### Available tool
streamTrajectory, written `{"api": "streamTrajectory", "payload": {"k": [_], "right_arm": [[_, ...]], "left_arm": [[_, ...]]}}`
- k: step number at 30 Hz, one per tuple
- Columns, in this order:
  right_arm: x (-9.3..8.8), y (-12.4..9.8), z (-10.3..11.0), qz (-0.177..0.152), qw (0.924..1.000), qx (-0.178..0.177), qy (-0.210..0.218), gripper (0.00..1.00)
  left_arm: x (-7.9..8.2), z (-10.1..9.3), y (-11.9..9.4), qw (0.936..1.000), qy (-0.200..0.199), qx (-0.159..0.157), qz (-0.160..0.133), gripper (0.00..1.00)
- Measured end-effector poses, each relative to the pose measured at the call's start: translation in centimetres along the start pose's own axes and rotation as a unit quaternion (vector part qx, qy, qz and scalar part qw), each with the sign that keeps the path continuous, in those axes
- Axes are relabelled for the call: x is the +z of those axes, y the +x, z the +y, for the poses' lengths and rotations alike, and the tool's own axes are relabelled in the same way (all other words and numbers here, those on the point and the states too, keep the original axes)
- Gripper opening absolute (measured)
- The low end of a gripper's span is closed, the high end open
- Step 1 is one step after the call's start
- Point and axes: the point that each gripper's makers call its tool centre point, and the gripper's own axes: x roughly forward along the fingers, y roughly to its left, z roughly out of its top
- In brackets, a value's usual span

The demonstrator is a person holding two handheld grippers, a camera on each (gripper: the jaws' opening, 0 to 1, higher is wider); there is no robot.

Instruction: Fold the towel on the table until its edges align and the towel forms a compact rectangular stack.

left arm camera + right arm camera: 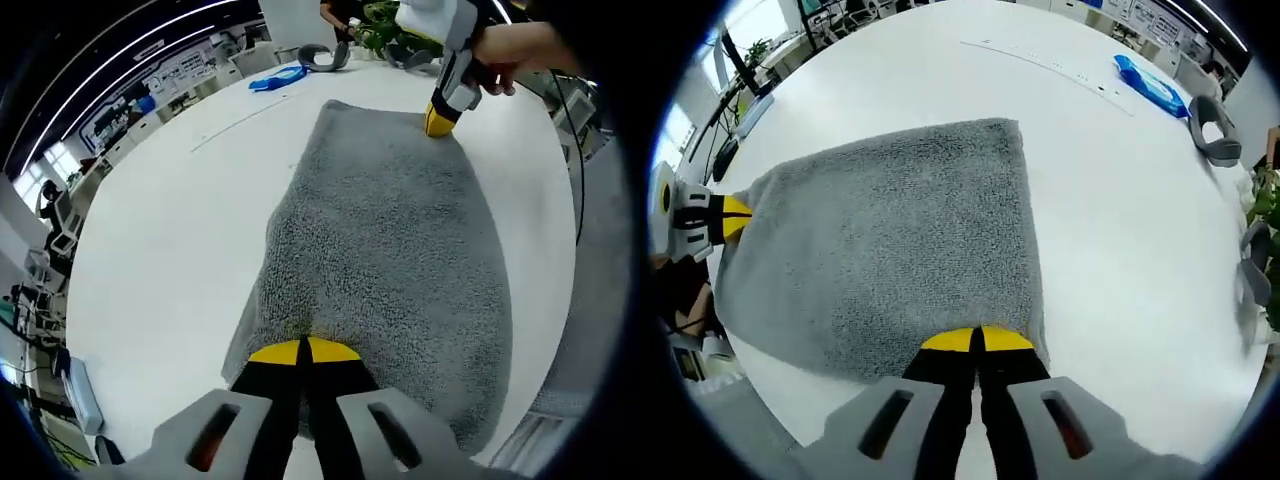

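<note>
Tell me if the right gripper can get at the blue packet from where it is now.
Probably yes. The right gripper sits shut at the grey towel edge, and bare white table lies between it and the blue packet. It may have to let go of the towel first.

Two identical grippers: left gripper (303, 352) and right gripper (978, 341), each with black jaws tipped in yellow pads, set on pale grey housings with dark slots glowing orange-red. Beside the towel (385, 250), bare hand (515, 55) under a black sleeve.

no legible text, labels or numbers
</note>
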Motion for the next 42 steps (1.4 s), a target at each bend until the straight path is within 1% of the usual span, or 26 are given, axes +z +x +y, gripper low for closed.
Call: {"api": "streamTrajectory", "payload": {"k": [9,16,23,30,35,42], "right_arm": [[0.7,0.1,-0.6,0.000,0.9999,-0.006,-0.011,0.00],[1.2,0.3,-1.1,-0.008,0.9999,-0.008,-0.012,0.00],[1.7,0.5,-1.5,-0.009,0.9998,-0.012,-0.016,0.00],[2.4,0.7,-2.1,-0.012,0.9993,-0.025,-0.027,0.00],[2.9,0.9,-2.5,-0.010,0.9988,-0.029,-0.038,0.00],[3.6,1.2,-3.0,-0.007,0.9988,-0.029,-0.038,0.00]], "left_arm": [[-0.1,-1.1,-0.4,1.0000,-0.002,-0.006,-0.002,0.01],[-0.1,-2.3,-0.7,0.9999,-0.003,-0.014,-0.005,0.01],[-0.1,-3.5,-1.0,0.9998,0.007,-0.019,-0.008,0.01],[0.0,-4.9,-1.2,0.9995,0.014,-0.027,-0.011,0.01],[0.2,-5.5,-1.3,0.9992,0.019,-0.034,-0.011,0.01],[0.3,-6.1,-1.4,0.9988,0.022,-0.040,-0.014,0.01]]}}
